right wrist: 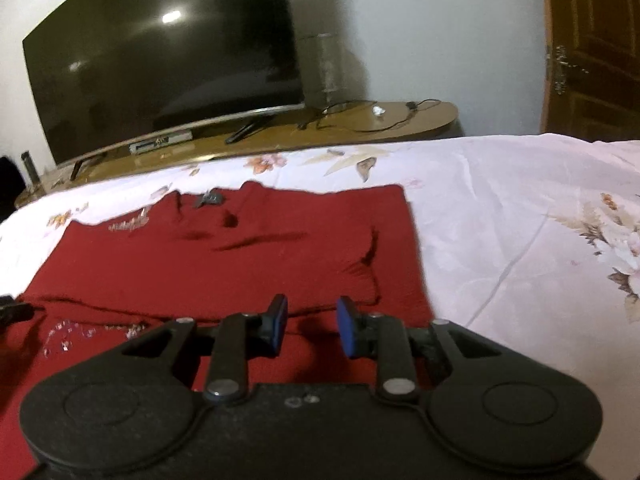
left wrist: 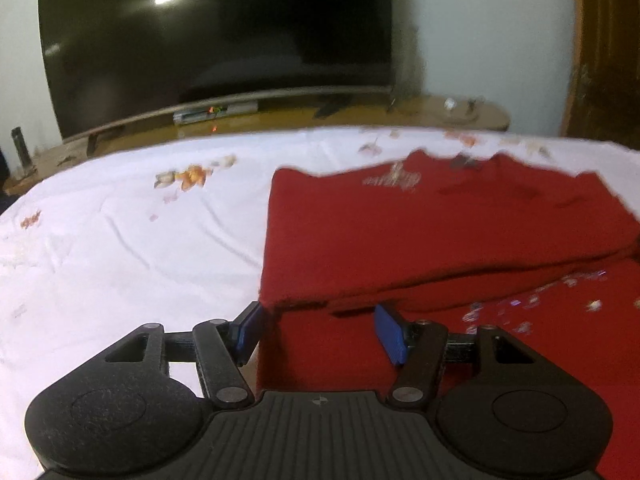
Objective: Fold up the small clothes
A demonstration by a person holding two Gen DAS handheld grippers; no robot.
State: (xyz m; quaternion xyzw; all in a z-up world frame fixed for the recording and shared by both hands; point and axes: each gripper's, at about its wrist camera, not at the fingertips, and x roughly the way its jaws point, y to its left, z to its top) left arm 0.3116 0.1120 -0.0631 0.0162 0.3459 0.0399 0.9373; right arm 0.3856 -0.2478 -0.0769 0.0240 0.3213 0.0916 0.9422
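A dark red garment [left wrist: 420, 232] with glittery trim lies folded on the white floral bedsheet [left wrist: 120, 240]. The edge of its upper layer runs across just ahead of both grippers. My left gripper [left wrist: 320, 330] hovers open over the garment's near left corner, with nothing pinched between its blue pads [left wrist: 390, 334]. In the right wrist view the same garment [right wrist: 240, 264] spreads to the left and centre. My right gripper [right wrist: 312, 326] is over its near right part, jaws a little apart and empty. The left gripper's tip [right wrist: 12, 310] shows at the left edge.
Beyond the bed's far edge stands a large dark television [left wrist: 216, 40] on a low wooden stand [right wrist: 380, 120] with a set-top box and loose cables. A wooden door [right wrist: 592, 48] is at the right. Bare bedsheet [right wrist: 520, 240] stretches right of the garment.
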